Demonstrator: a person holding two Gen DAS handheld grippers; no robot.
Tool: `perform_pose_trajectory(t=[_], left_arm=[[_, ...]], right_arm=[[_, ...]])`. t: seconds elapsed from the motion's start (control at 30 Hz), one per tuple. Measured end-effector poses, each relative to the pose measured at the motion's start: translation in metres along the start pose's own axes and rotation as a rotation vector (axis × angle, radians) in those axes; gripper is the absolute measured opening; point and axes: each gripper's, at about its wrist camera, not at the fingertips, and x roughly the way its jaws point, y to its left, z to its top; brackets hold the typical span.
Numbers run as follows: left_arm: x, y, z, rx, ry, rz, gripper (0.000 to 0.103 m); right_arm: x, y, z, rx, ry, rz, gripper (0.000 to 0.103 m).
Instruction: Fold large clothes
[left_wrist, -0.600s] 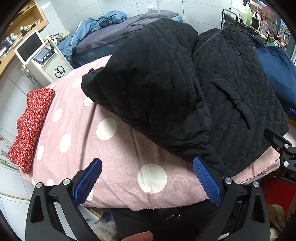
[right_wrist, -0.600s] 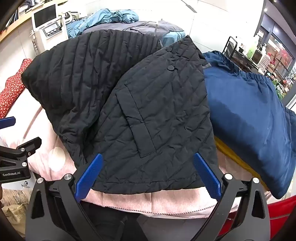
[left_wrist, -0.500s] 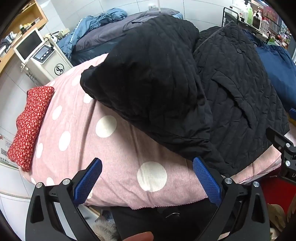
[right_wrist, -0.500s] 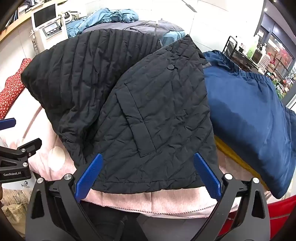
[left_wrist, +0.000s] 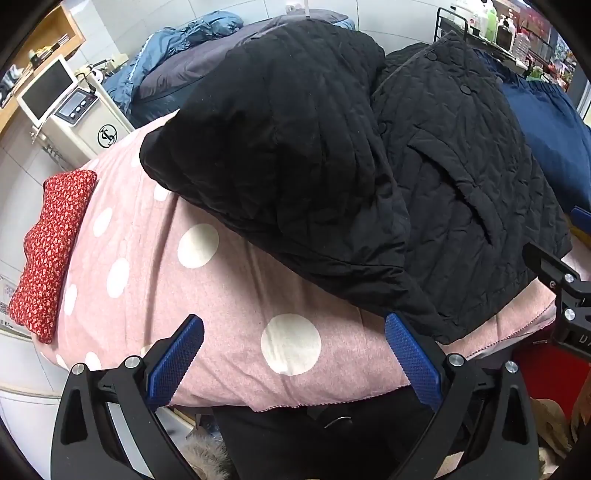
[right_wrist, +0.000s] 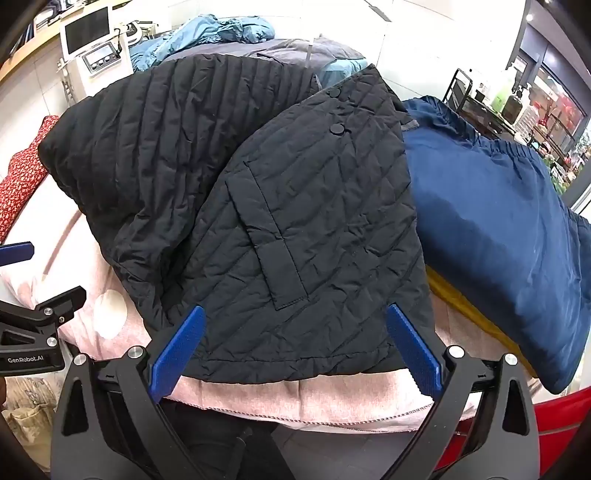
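A black quilted jacket (left_wrist: 461, 192) (right_wrist: 310, 229) lies on a pink polka-dot blanket (left_wrist: 221, 295) (right_wrist: 332, 395), its hem toward me. A second black padded garment (left_wrist: 280, 140) (right_wrist: 147, 140) is bunched over the jacket's left side. My left gripper (left_wrist: 293, 354) is open and empty, over the blanket's near edge, left of the jacket's hem corner. My right gripper (right_wrist: 293, 347) is open and empty, its jaws straddling the jacket's hem without touching it. The left gripper's body also shows in the right wrist view (right_wrist: 33, 332).
A navy garment (right_wrist: 498, 229) (left_wrist: 546, 140) lies right of the jacket. A red floral cloth (left_wrist: 51, 251) lies at the blanket's left end. More blue and grey clothes (left_wrist: 192, 70) are piled behind. A white machine with a screen (left_wrist: 70, 110) stands at back left. A rack with bottles (right_wrist: 498, 103) stands at back right.
Both views have shifted only slightly. The left gripper has drifted a little to the left along the blanket's edge. Both grippers stay open.
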Motion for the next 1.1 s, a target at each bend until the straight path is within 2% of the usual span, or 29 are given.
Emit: perform_pose_trajectory(t=[0.8, 1.1], left_arm=[[0.0033, -0.0036, -0.0056, 0.017, 0.014, 0.0, 0.097], [-0.0004, -0.0076, -0.008, 0.037, -0.004, 0.017, 0.097]], right_arm=[[0.0043, 0.0045, -0.0021, -0.003, 0.021, -0.009, 0.097], [0.0042, 0.0041, -0.0022, -0.004, 0.019, -0.01, 0.097]])
